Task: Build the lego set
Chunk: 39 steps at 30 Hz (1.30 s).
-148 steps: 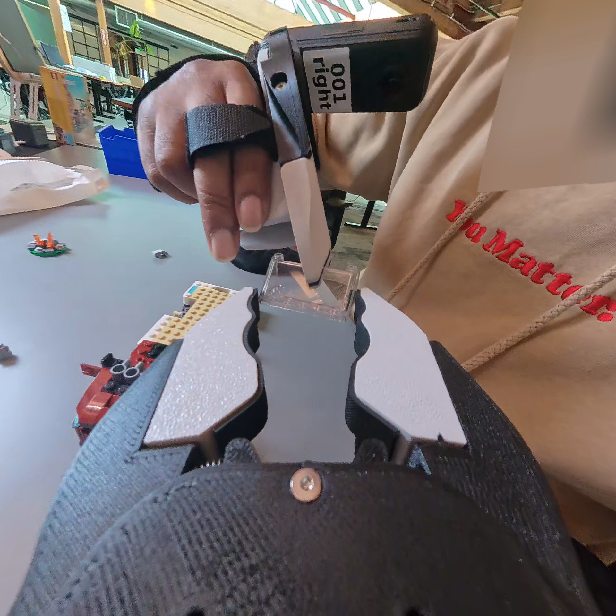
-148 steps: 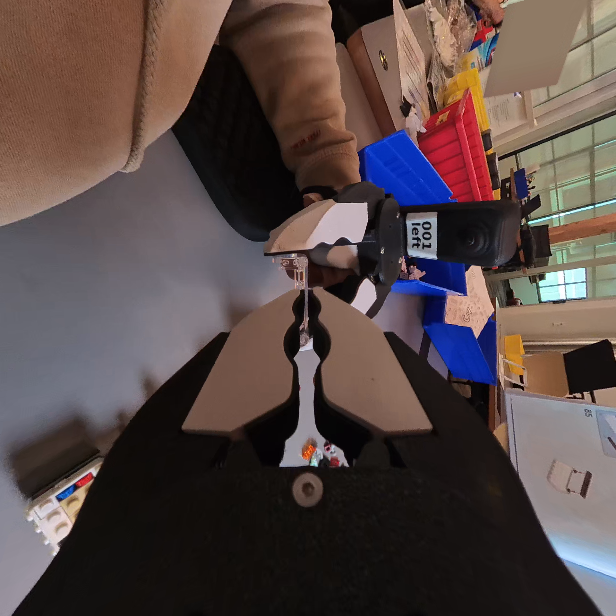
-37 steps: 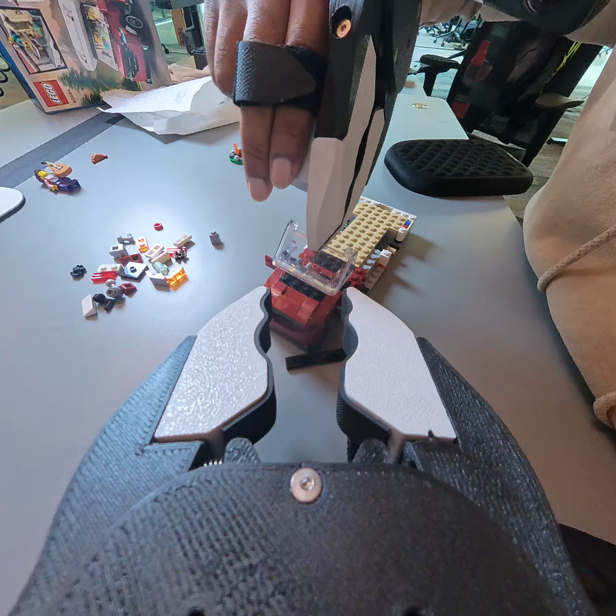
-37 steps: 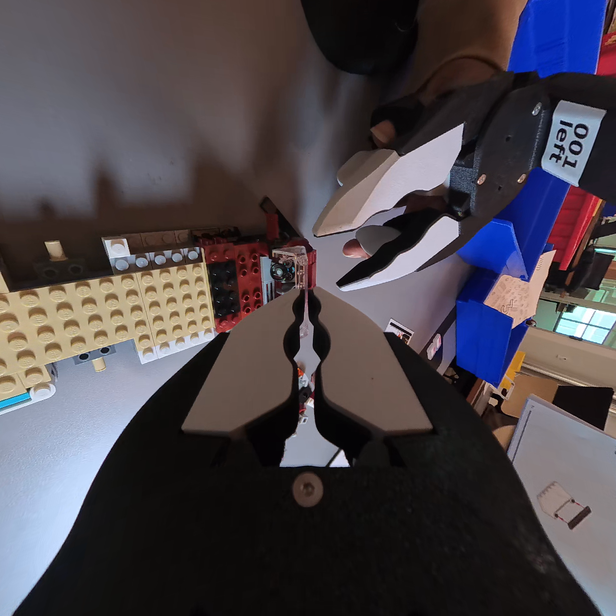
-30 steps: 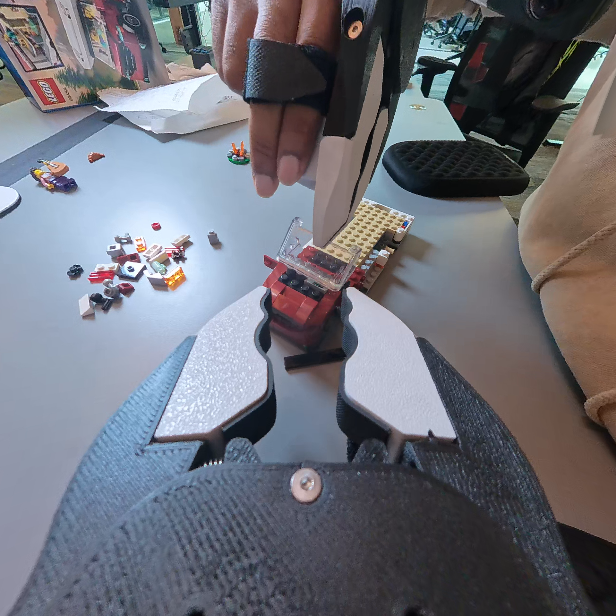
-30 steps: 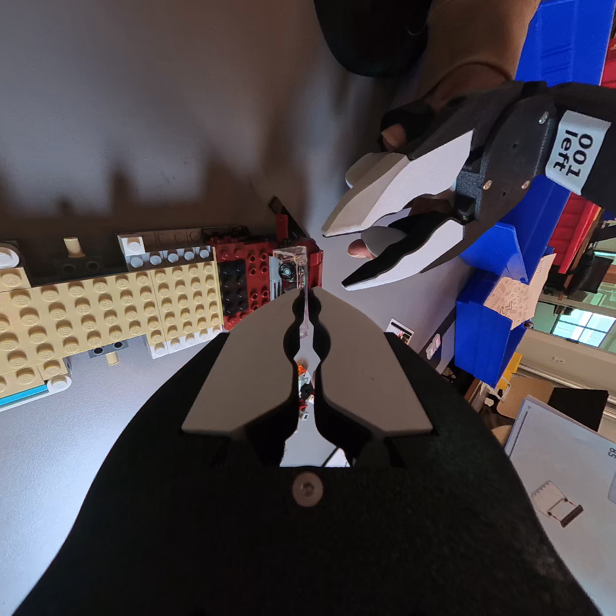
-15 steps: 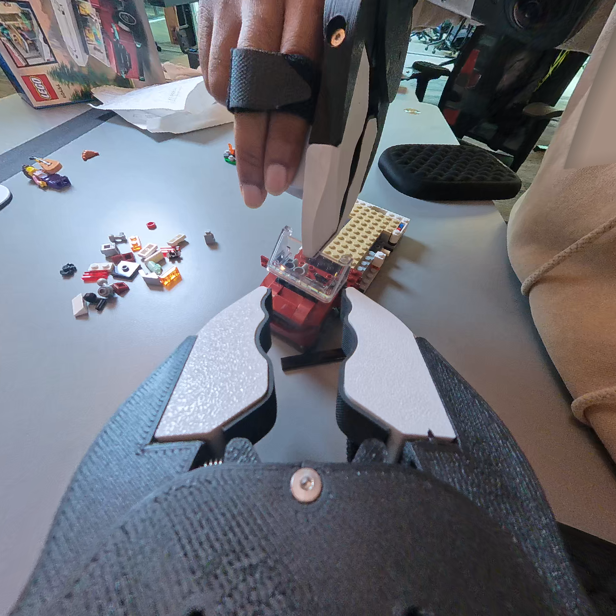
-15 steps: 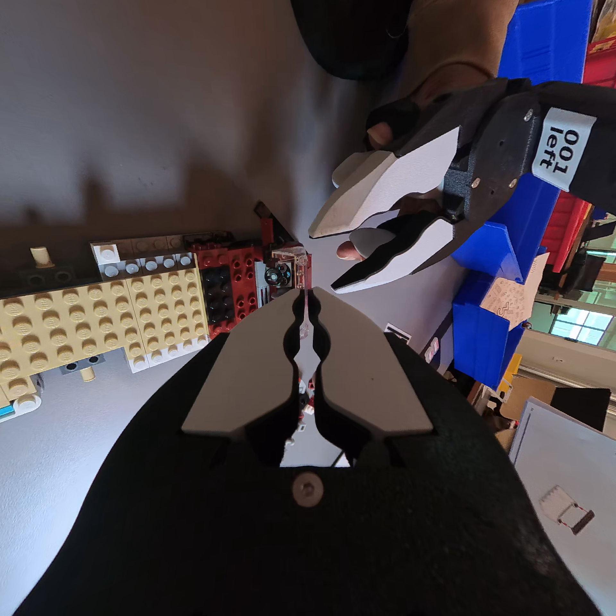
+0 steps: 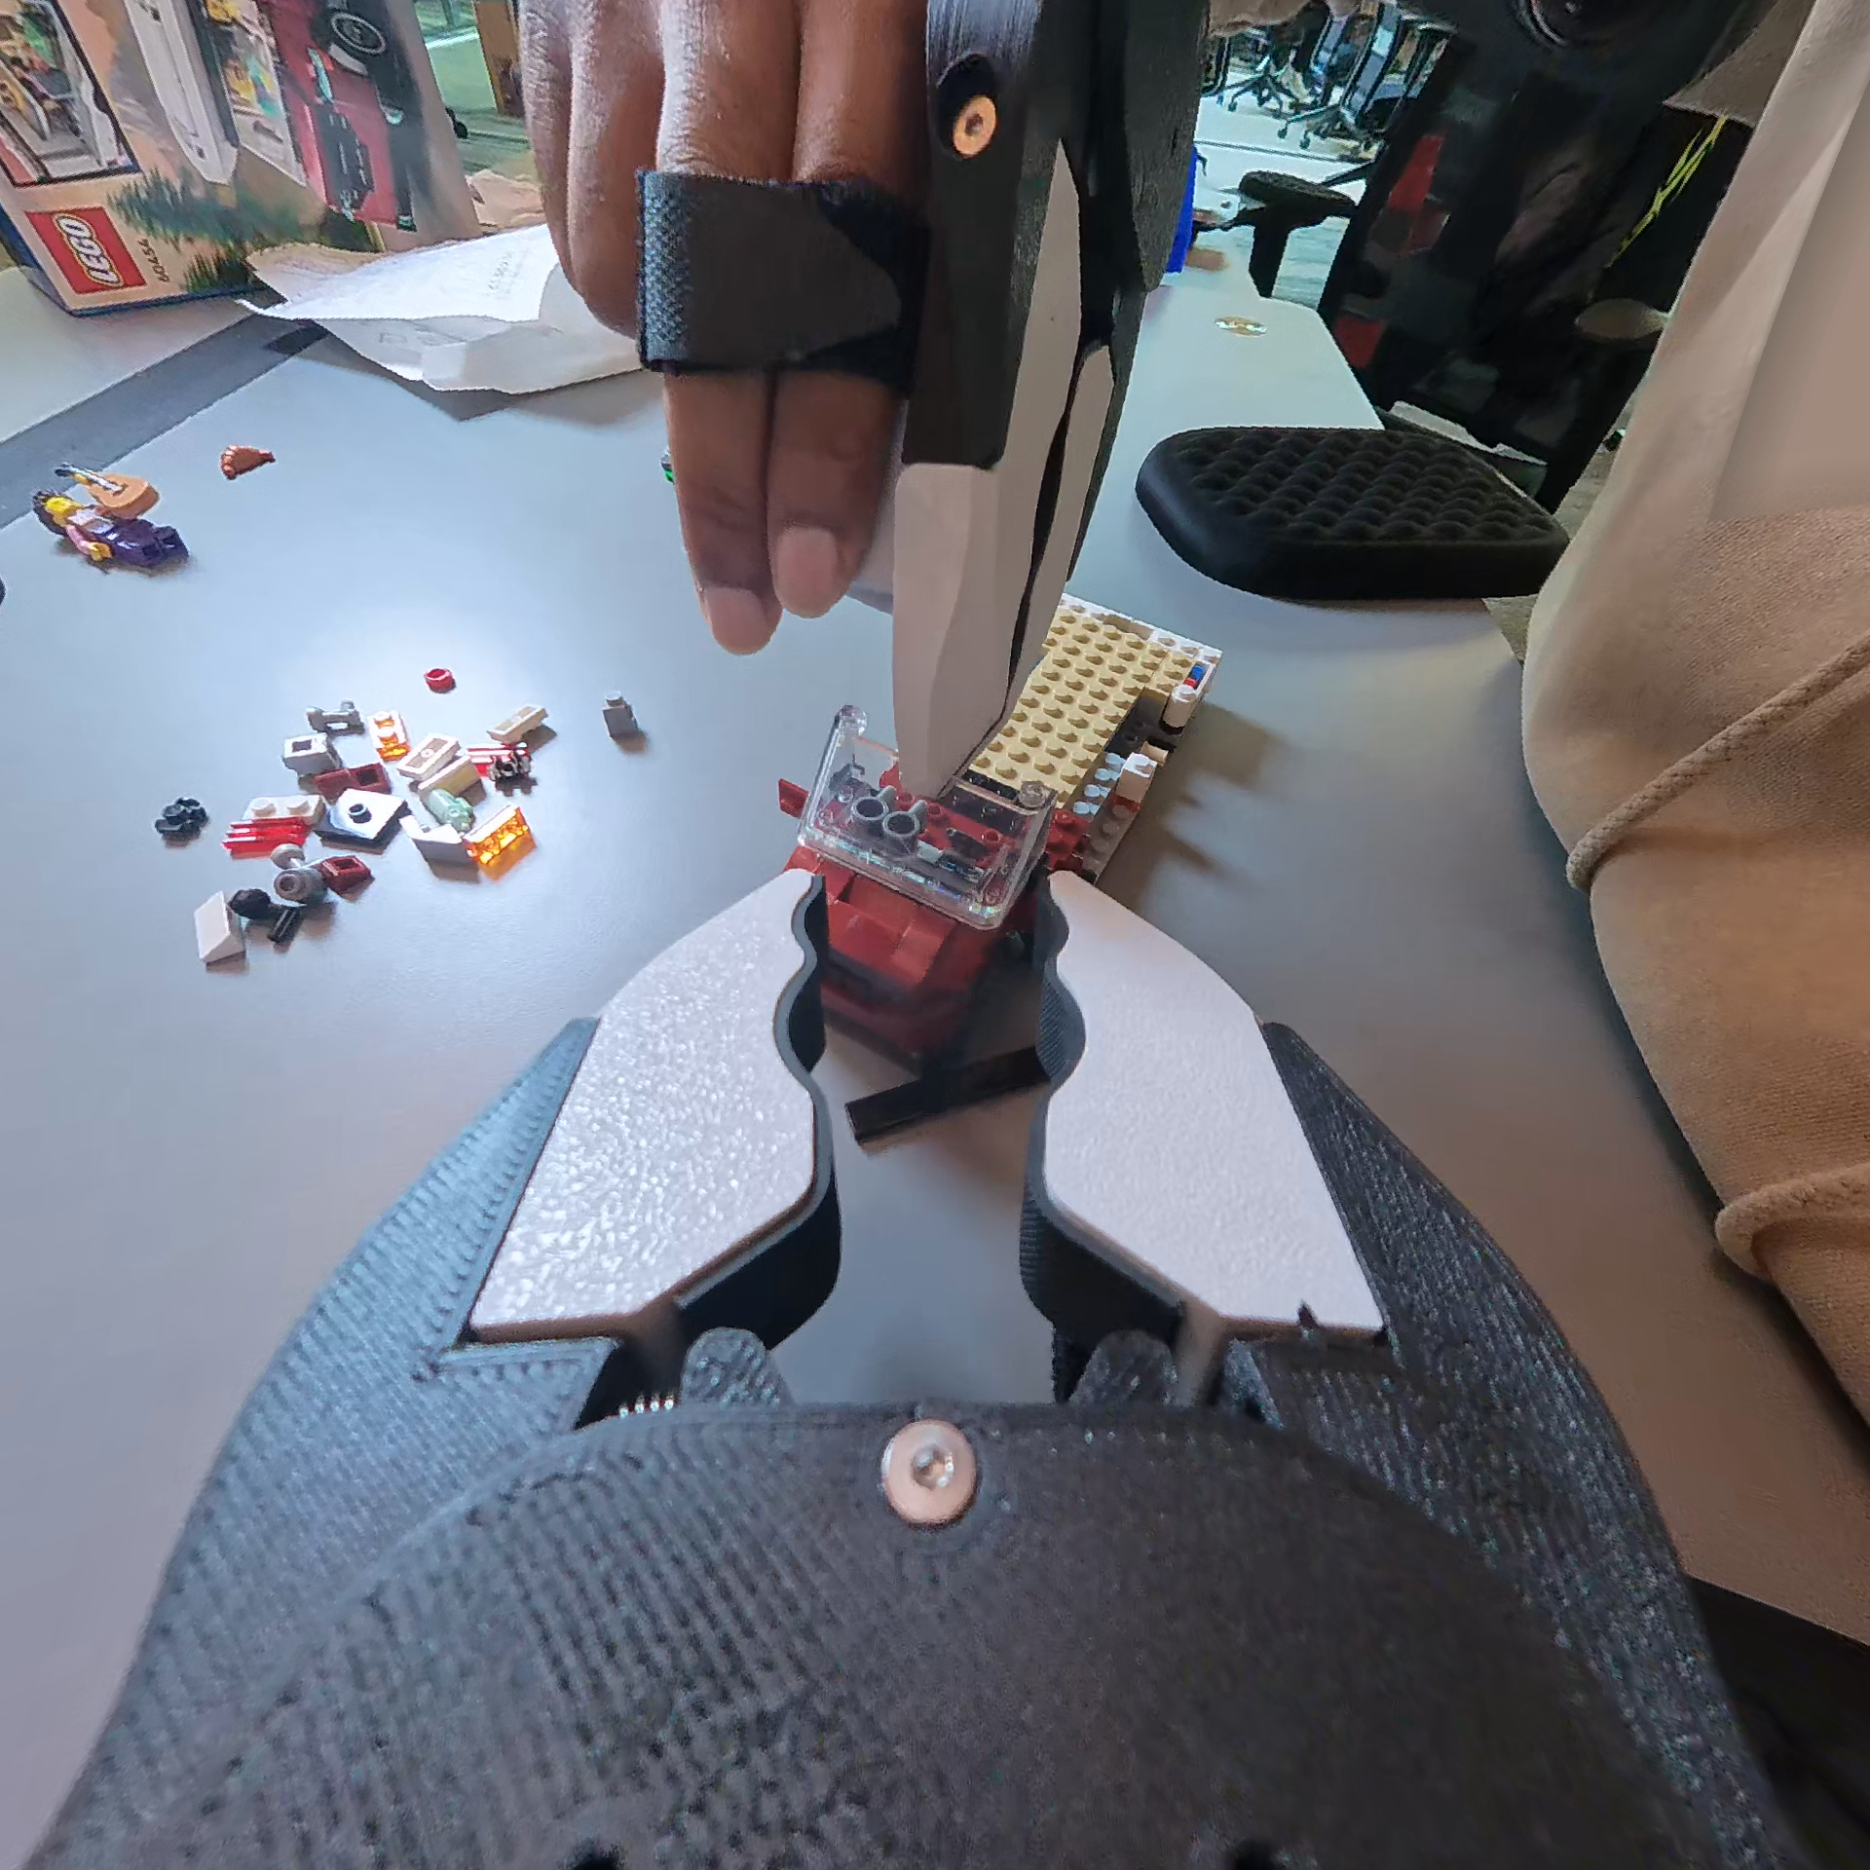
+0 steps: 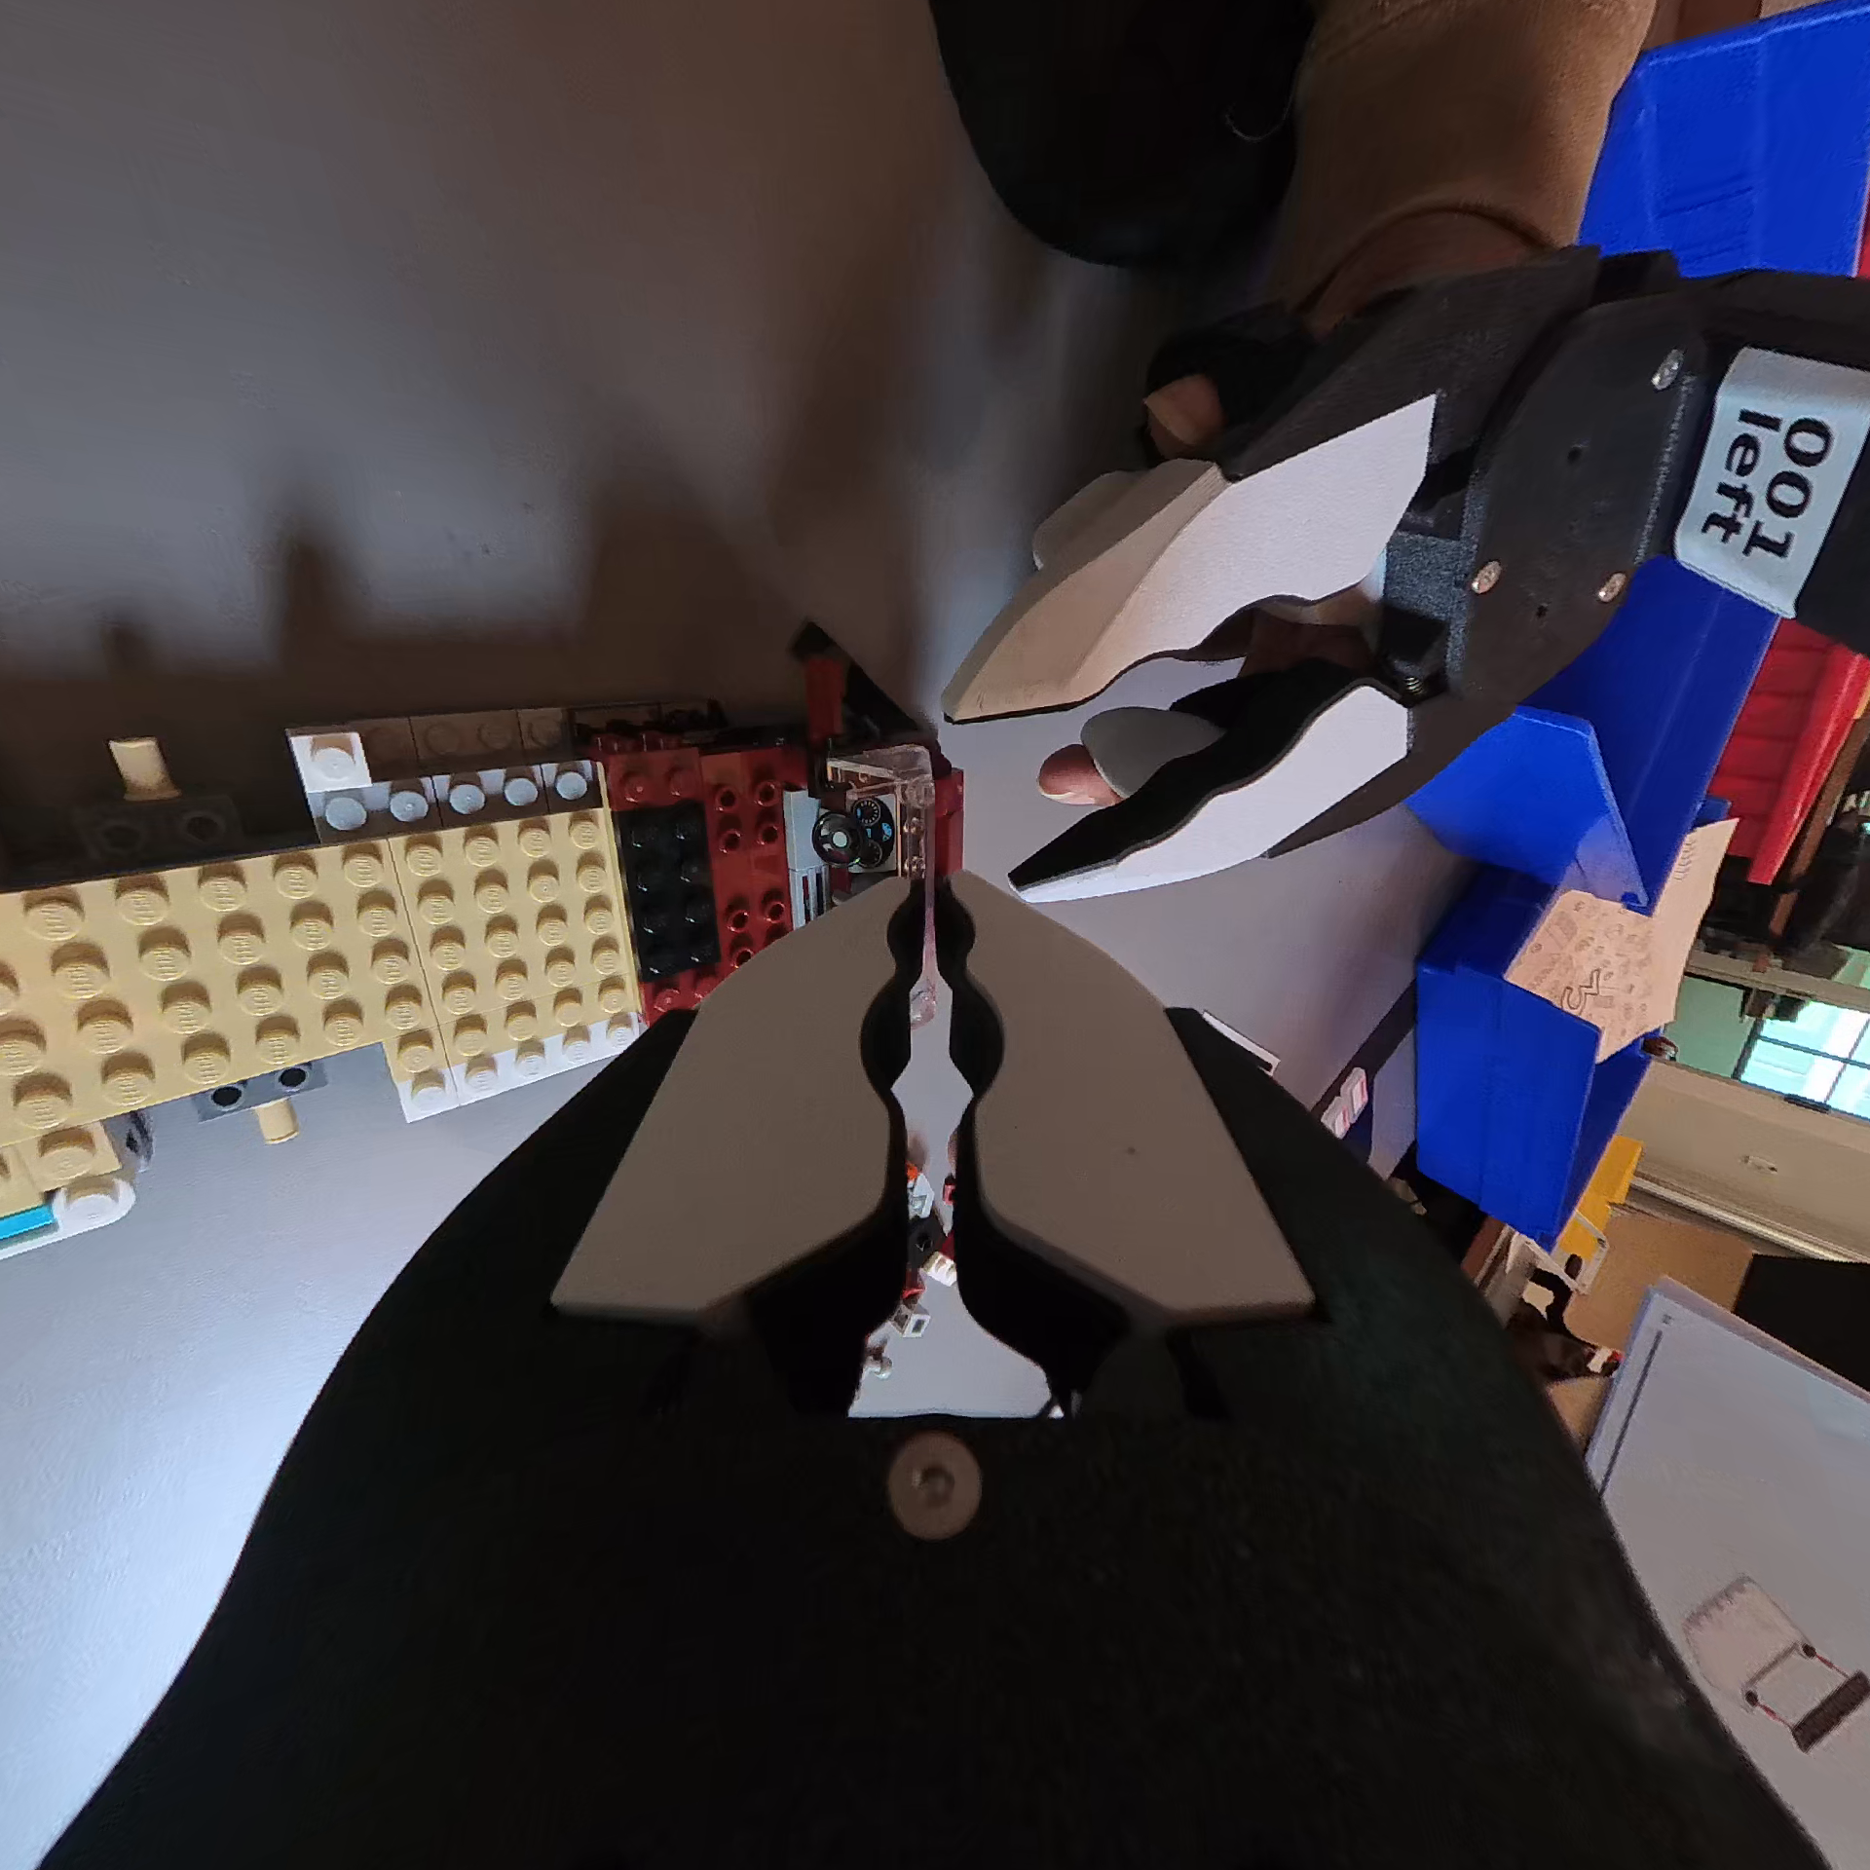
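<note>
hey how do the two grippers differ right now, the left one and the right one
The right gripper is shut on a clear windshield piece, pinching its thin edge; the left gripper stands open, gripping nothing. The right gripper points down at the red brick car from above; the left gripper lies low along the grey table, its fingertips flanking the car's nose. Both have white fingers on black bodies.

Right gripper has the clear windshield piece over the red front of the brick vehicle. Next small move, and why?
Probably ease the right gripper straight down. Its fingers pinch the clear windshield piece, which sits tilted on the red front of the brick vehicle, seemingly not seated. The left gripper stands open astride that front.
</note>
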Motion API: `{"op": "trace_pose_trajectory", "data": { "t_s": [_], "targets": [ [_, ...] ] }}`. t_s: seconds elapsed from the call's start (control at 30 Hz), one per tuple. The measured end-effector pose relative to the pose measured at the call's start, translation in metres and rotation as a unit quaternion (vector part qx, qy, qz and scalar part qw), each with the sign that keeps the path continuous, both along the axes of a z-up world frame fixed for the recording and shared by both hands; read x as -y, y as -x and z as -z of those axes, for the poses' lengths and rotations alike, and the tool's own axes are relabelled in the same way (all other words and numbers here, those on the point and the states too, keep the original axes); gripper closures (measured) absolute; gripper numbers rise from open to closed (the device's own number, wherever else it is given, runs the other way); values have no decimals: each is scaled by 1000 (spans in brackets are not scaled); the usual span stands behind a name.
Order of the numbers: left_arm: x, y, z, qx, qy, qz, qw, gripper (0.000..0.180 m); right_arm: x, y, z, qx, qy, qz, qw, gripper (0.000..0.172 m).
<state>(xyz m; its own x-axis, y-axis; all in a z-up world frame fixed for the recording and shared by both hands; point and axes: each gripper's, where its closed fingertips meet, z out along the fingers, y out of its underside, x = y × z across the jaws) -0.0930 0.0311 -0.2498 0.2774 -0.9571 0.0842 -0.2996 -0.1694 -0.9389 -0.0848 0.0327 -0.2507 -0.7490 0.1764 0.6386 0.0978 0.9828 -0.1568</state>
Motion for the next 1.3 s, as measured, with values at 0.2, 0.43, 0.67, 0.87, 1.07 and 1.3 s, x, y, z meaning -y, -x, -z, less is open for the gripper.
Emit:
{"op": "trace_pose_trajectory", "data": {
  "t_s": [0.2, 0.43, 0.67, 0.87, 1.07, 1.3],
  "targets": [
    [0, -1, 2, -8, -4, 0, 1000, 142, 0, -1, 1, 16, -3, 0, 1000, 169],
    [1, -4, 3, -15, -12, -2, 1000, 142, 0, -1, 1, 26, -17, -4, 1000, 169],
    [1, -5, 3, -14, -11, -1, 1000, 142, -3, -4, 2, 16, -24, 0, 1000, 160],
    [1, -4, 2, -10, -9, -3, 1000, 140, -6, -5, -12, -12, 11, 44, 999, 150],
    [-2, 0, 6, -37, -33, 1, 999, 131, -18, -47, -8, 39, 330, 416, 847, 110],
    [-1, -2, 33, -143, -37, 81, 986, 110, 5, -96, 25, 57, 362, 577, 730, 91]
  ]
}}
